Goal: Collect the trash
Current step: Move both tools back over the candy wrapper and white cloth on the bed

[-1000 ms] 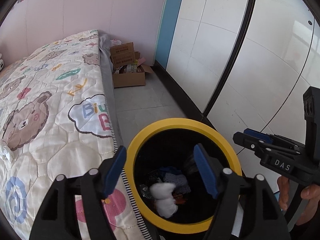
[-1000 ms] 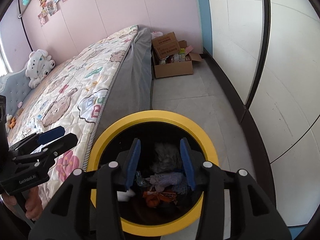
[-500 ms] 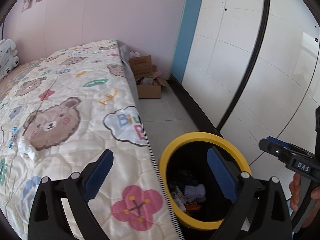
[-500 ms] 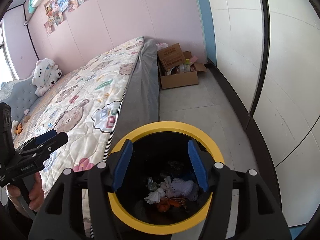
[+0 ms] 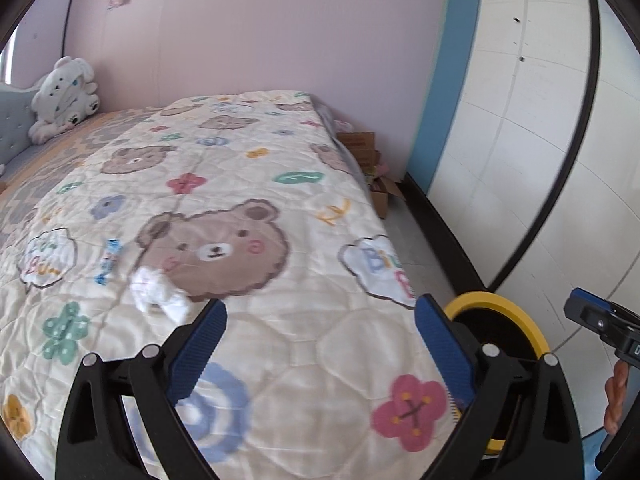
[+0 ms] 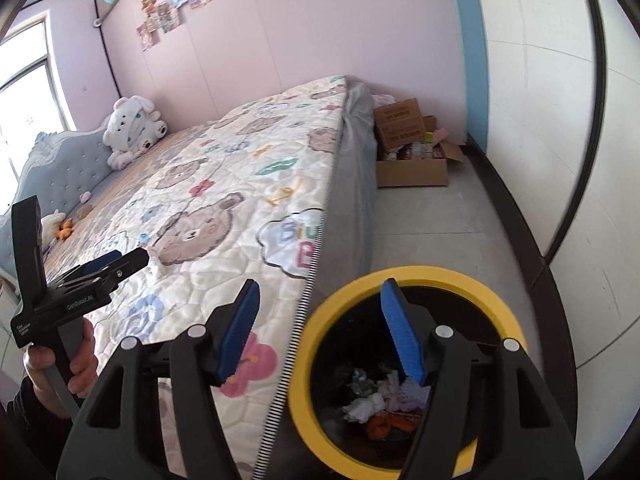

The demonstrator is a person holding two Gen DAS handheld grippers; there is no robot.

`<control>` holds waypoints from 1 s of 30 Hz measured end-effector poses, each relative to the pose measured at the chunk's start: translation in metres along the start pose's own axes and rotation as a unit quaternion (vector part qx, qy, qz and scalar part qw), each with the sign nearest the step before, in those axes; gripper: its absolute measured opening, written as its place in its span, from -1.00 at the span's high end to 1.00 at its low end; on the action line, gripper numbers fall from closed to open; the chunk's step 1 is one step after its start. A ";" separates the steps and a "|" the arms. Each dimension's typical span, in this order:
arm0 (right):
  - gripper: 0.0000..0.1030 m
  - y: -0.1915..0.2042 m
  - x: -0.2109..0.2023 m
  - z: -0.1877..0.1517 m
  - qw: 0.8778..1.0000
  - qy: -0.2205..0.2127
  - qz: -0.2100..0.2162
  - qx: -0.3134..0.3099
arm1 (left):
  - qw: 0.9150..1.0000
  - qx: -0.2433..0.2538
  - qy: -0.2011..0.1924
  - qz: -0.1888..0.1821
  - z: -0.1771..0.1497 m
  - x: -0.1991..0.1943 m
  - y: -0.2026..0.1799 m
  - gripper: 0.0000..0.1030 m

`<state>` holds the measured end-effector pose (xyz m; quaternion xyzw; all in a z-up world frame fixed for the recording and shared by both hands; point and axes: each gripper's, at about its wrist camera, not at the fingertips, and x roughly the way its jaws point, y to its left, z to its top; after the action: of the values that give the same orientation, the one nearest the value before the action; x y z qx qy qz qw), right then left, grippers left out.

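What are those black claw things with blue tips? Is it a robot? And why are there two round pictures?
No robot: a person holds a grabber in each hand, each carrying a wide-angle camera. One picture looks along the left grabber, the other along the right grabber. Each camera also sees the other grabber from the side. Both are empty; the left is open wide, the right is opening. On the bed lie a crumpled white tissue and a blue wrapper. Beside the bed stands a yellow-rimmed bin already holding trash. A plush toy sits near the headboard.
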<state>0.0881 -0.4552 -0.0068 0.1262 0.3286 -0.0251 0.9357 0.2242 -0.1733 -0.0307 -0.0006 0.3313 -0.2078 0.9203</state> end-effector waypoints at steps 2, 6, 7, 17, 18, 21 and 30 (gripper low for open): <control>-0.17 0.016 0.007 0.004 1.000 -0.002 0.012 -0.011 | 1.000 -0.011 -0.003 0.012 0.003 -0.003 0.020 -0.78; -0.18 0.049 0.027 0.012 0.999 0.004 0.043 -0.030 | 0.998 -0.035 -0.009 0.043 0.012 -0.006 0.062 -0.78; -0.18 0.056 0.031 0.014 0.998 0.006 0.048 -0.034 | 0.998 -0.042 -0.010 0.051 0.014 -0.006 0.073 -0.78; -0.22 0.137 0.085 0.020 0.991 0.030 0.103 -0.083 | 0.990 -0.082 -0.007 0.112 0.024 0.003 0.157 -0.78; -0.22 0.145 0.092 0.020 0.990 0.032 0.108 -0.090 | 0.990 -0.088 -0.002 0.114 0.025 0.007 0.165 -0.78; -0.23 0.164 0.110 0.019 0.986 0.043 0.119 -0.105 | 0.987 -0.104 0.007 0.124 0.026 0.019 0.188 -0.78; -0.24 0.211 0.167 0.014 0.976 0.080 0.144 -0.145 | 0.981 -0.112 0.019 0.156 0.030 0.051 0.229 -0.78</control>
<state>0.2550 -0.2484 -0.0531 0.0365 0.3806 0.1680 0.9086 0.3652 0.0121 -0.0703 -0.0484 0.3661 -0.0232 0.9290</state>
